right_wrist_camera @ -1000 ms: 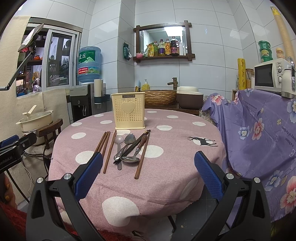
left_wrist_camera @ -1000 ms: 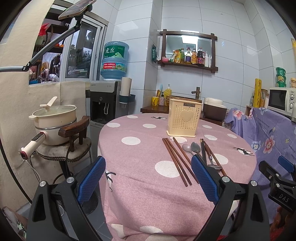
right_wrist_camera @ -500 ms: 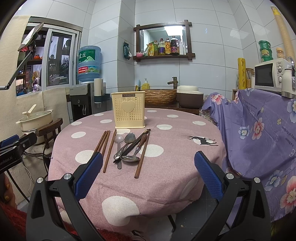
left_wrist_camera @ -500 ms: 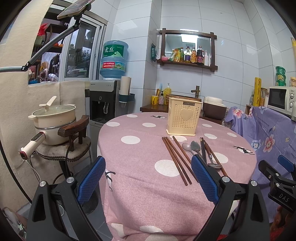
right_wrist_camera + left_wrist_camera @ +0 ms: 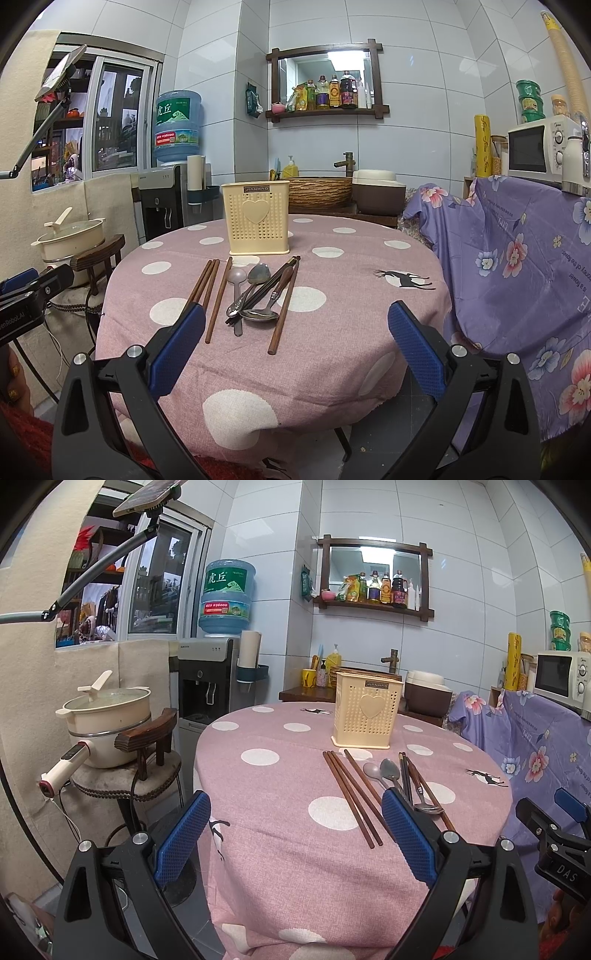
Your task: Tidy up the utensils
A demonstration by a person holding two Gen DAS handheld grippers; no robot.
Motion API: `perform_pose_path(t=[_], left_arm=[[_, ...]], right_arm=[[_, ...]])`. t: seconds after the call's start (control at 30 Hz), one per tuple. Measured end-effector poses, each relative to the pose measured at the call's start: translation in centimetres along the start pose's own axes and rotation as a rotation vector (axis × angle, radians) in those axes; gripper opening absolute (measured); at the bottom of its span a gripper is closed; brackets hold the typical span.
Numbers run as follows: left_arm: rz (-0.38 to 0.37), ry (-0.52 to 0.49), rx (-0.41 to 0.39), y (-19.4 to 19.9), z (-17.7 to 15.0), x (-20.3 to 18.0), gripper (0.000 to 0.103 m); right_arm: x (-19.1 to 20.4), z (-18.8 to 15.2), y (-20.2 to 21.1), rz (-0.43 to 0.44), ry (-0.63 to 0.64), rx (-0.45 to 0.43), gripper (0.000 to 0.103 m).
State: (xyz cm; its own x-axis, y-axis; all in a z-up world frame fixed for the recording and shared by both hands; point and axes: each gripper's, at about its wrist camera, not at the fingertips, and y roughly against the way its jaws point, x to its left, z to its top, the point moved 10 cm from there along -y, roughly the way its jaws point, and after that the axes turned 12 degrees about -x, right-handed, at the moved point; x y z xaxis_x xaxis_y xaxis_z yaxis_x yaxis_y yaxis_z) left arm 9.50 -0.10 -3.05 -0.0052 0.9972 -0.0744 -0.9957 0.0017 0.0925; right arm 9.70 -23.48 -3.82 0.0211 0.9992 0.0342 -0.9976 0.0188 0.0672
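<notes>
While both grippers hang back at the near edge of the round table under its pink cloth with white polka dots (image 5: 343, 354), the utensils lie in a loose spread at the middle of the tabletop. The cream perforated plastic utensil holder with a raised heart on its front (image 5: 255, 223) stands upright at twelve o'clock from the spread, just beyond the tips. At nine o'clock of the group, the dark brown wooden chopsticks (image 5: 207, 286) lie nearly parallel, three close together and a fourth just beside them. At the centre, two steel spoons with bowls toward the holder (image 5: 246, 284) sit side by side. Across them, black chopsticks (image 5: 269, 286) run on a slant, and a wood-handled spoon with its bowl toward the camera (image 5: 266, 308) rests on the pile. At three o'clock, one more brown chopstick (image 5: 283, 306) angles away alone.

The right gripper (image 5: 295, 345) shows its blue pads spread wide, nothing between them, short of the pile. The left gripper (image 5: 295, 840) is likewise spread wide and empty, the long brown chopsticks seen between its pads.
</notes>
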Motion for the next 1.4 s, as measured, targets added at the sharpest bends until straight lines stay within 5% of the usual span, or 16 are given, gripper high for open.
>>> perform_pose_path(t=[0.8,1.4], left_arm=[[-0.001,-0.004,0.036,-0.4,-1.9,0.1,0.093],[-0.044,-0.063,0.197,-6.3,-3.6,-1.1,0.093]], right_arm=[[0.0,-2.5,-1.1,0.001,-0.005,0.035,0.098],[-1.6,-4.3,-7.3,-0.012,0.019,0.169,0.098]])
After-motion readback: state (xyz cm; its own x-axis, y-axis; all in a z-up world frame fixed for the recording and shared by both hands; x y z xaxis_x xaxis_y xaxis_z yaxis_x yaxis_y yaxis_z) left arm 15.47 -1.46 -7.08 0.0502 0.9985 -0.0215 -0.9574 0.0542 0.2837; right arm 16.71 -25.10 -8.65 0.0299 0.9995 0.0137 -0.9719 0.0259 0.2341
